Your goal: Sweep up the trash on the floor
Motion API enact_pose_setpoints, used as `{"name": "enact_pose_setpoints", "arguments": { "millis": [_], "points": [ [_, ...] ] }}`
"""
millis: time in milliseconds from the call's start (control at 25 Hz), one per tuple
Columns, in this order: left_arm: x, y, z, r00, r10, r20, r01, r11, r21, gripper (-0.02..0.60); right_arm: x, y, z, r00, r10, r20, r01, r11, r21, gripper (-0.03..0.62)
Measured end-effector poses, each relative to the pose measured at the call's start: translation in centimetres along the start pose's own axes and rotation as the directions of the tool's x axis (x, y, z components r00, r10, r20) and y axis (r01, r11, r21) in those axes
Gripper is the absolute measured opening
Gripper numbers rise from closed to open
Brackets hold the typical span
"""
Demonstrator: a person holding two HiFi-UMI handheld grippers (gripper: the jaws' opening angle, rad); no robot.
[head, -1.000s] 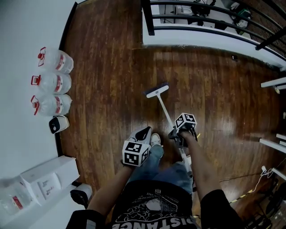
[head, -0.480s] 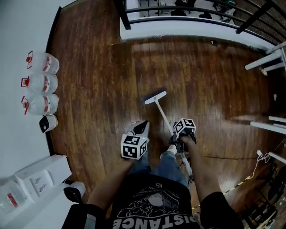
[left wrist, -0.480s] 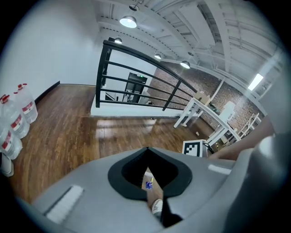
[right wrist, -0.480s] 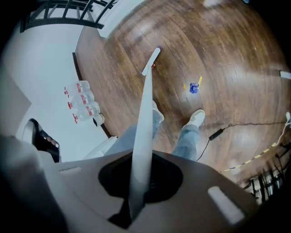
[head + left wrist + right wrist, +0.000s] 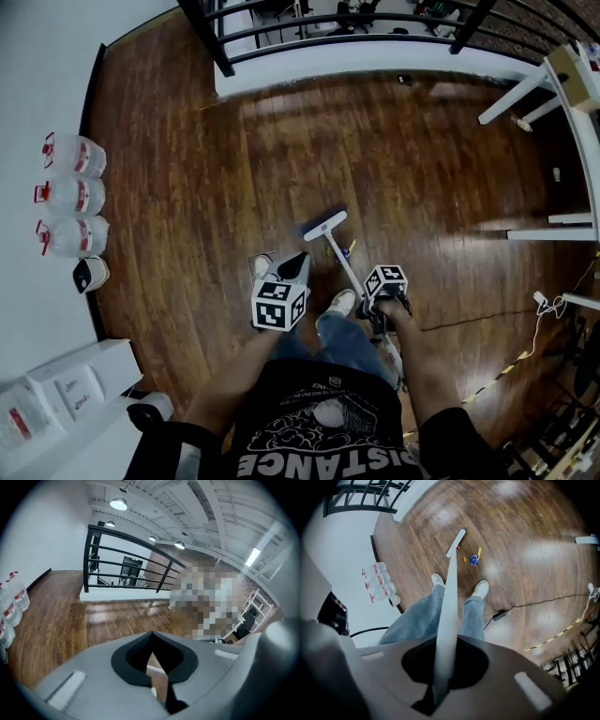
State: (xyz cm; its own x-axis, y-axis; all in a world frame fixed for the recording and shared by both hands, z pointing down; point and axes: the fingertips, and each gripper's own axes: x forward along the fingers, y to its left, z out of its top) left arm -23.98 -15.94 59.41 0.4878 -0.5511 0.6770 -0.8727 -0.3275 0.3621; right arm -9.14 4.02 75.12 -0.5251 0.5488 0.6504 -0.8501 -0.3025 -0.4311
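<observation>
The right tongs [image 5: 442,670] pinch the white handle of the broom [image 5: 325,226], whose head rests mid-floor, ahead of the person's shoes. Small yellow and blue trash [image 5: 474,559] lies on the wooden floor [image 5: 422,169] just beside that head. The left tongs [image 5: 151,633] are pressed together, empty.

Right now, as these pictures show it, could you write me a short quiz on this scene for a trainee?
1. True or false: the trash bits lie close beside the broom head.
2. The left tool is: A shut and empty; B shut on the trash bits; C wide open.
3. Fill in: the right tool is shut on the ___.
Key: 1 true; 2 A; 3 broom handle.
</observation>
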Motion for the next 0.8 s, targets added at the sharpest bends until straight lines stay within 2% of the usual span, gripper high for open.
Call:
{"name": "enact_pose_setpoints", "arguments": {
  "millis": [400, 600, 800],
  "points": [
    [0.7, -6.6, -2.7, 1.0, -0.004, -0.016, 0.004, 0.999, 0.036, 0.005, -1.0, -8.3, -4.8, 1.0, -0.014, 0.0, 0.014, 1.0, 0.002, 0.005],
    [1.1, -8.7, -2.2, 1.0, -0.003, -0.01, 0.003, 0.998, 0.063, 0.005, -1.4, -10.2, -6.0, 1.0, -0.009, 0.002, 0.009, 1.0, 0.011, 0.005],
    [1.4, -10.4, -1.3, 1.0, -0.009, -0.002, 0.009, 0.997, 0.082, 0.005, -1.8, -10.0, -6.3, 0.999, 0.034, 0.01, -0.034, 0.999, 0.015, 0.005]
  ]
}}
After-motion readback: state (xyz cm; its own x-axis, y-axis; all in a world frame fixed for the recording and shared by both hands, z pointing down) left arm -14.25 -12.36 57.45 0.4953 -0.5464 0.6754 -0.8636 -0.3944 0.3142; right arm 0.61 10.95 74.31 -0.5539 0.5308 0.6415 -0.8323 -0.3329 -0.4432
